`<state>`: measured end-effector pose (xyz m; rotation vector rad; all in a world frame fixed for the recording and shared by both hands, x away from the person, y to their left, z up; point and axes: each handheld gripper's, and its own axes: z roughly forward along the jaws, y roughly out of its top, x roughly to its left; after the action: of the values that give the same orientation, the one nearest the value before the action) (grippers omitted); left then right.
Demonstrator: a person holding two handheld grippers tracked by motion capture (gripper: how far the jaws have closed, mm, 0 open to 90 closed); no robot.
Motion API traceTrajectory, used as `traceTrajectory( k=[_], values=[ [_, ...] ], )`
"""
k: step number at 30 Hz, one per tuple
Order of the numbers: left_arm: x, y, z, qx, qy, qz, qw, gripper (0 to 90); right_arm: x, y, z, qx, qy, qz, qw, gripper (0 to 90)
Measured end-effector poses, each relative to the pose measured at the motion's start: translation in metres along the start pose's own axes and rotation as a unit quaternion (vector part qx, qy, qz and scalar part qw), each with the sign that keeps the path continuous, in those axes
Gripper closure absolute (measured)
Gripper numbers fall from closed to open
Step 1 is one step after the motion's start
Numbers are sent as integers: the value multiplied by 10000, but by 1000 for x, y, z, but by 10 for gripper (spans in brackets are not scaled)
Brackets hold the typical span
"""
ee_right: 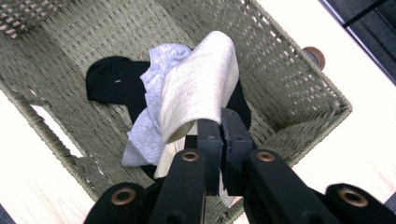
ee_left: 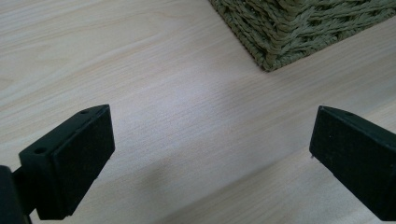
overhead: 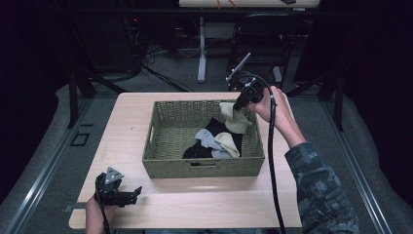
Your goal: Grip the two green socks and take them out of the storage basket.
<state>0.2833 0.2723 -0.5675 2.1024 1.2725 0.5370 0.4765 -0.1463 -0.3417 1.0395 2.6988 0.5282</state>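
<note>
Right gripper view has your right tool (ee_right: 223, 140) pinched on a cream sock (ee_right: 198, 91) above the wicker basket (ee_right: 299, 98), black and grey socks lying inside to sort, while your left tool (ee_left: 210, 154) rests wide on the bench (ee_left: 140, 70).

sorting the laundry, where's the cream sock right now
The cream sock hangs pinched in the right gripper over the far right corner of the wicker basket, above the black and grey socks.
</note>
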Motion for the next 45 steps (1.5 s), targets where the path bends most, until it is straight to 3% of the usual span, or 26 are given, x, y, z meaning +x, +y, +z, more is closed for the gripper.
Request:
traceTrajectory(
  k=[12,18,27,34,45],
  values=[
    [1,0,-1,-79,-39,-19,10000,0,2,7,-22,-130,-40,-27,9999,885],
    [1,0,-1,13,-84,-8,10000,0,1,11,-40,-245,-138,-21,9996,885],
    [0,0,0,-56,-48,-23,10000,0,-3,5,-67,-427,-258,-1,9988,884],
    [0,0,0,-41,-9,16,10000,0,-13,-11,-83,-517,-375,163,9978,883],
    [0,0,0,-5,-36,13,10000,0,-43,-54,-104,-634,-573,618,9944,882]
  ],
)
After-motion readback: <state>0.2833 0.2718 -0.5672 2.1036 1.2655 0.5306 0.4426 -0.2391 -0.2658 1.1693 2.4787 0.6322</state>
